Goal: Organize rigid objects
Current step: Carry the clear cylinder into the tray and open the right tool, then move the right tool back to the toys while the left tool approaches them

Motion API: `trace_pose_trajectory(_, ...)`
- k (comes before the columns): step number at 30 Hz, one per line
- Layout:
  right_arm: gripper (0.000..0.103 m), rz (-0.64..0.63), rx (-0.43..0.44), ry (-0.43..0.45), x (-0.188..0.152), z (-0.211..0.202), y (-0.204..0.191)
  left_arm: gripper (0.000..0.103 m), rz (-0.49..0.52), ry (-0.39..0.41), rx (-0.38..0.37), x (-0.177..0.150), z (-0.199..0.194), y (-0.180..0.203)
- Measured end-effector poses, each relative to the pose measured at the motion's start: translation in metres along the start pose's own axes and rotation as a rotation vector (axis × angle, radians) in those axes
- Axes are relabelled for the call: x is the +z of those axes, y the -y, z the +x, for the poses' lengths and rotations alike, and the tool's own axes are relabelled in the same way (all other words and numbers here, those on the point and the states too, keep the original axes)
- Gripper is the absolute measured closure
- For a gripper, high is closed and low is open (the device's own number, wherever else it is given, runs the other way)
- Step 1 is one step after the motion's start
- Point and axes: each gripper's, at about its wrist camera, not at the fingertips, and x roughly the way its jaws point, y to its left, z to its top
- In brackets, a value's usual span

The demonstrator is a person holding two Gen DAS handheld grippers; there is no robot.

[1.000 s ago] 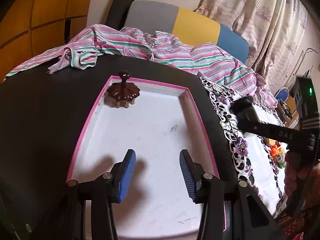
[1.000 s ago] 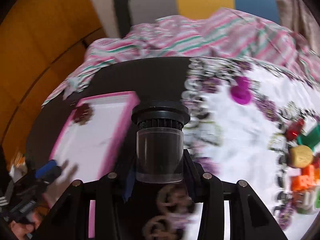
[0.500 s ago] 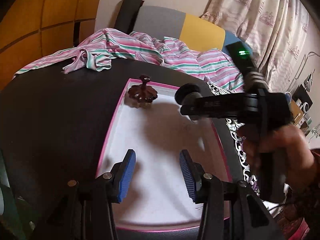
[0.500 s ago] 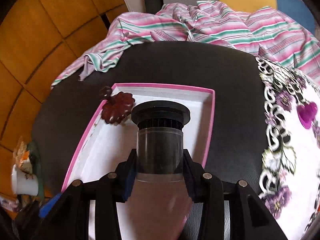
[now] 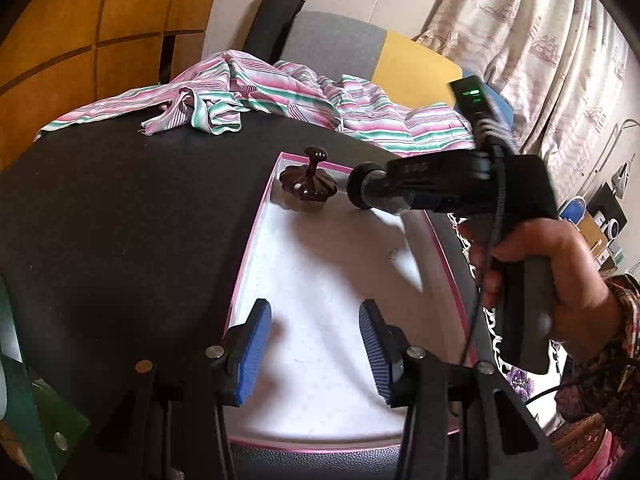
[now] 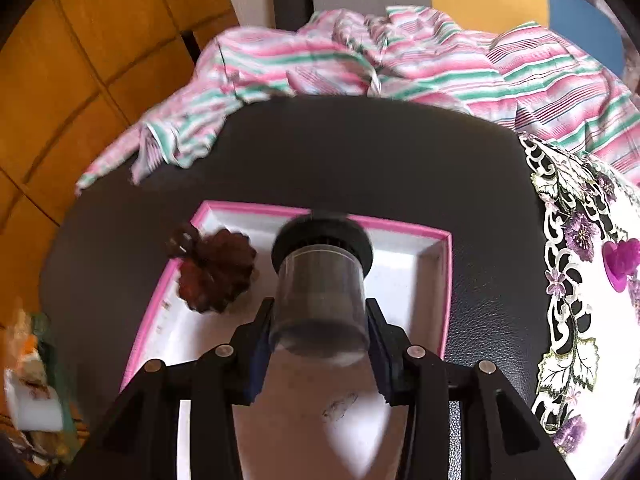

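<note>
A white tray with a pink rim (image 5: 256, 236) (image 6: 446, 280) lies on the black table. A dark brown fluted lid with a knob (image 5: 308, 184) (image 6: 214, 276) sits in its far left corner. My right gripper (image 6: 320, 320) is shut on a clear jar with a black cap (image 6: 320, 280), held over the far part of the tray, beside the brown lid; in the left wrist view the jar (image 5: 376, 196) is in the air just right of the lid. My left gripper (image 5: 314, 344) is open and empty over the tray's near end.
A pink and green striped cloth (image 5: 256, 92) (image 6: 400, 60) lies at the table's far edge. A white mat with purple flowers (image 6: 580, 280) covers the right side, with a magenta heart piece (image 6: 622, 260) on it. A chair back (image 5: 360, 52) stands behind.
My right gripper has carried the jar from over the flowered mat leftward to above the tray, and further in toward the brown lid. My left gripper has drifted left and stayed open.
</note>
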Motion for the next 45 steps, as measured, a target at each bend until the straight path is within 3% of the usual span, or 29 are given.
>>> trace_pose_trajectory(12,0.059,-0.002,0.016,-0.012,-0.015,-0.012,0.006,0.057,0.015,-0.001,-0.015,-0.002,-0.003,0.014)
trace_pose_trajectory(20,0.059,0.02,0.058,0.037,-0.033,-0.045,0.013,0.057,0.005,-0.014,-0.042,-0.005,-0.003,0.017)
trace_pose_trajectory(29,0.053,-0.021,-0.034,0.067,-0.068,-0.09,0.043,0.057,0.031,-0.049,-0.121,-0.013,0.004,0.041)
trace_pose_trajectory(40,0.053,0.119,-0.102,0.046,-0.107,-0.12,0.109,0.057,0.116,-0.068,-0.195,-0.021,0.003,0.082)
trace_pose_trajectory(45,0.053,0.195,-0.18,0.052,-0.115,-0.137,0.145,0.057,0.134,-0.077,-0.233,-0.025,0.002,0.095)
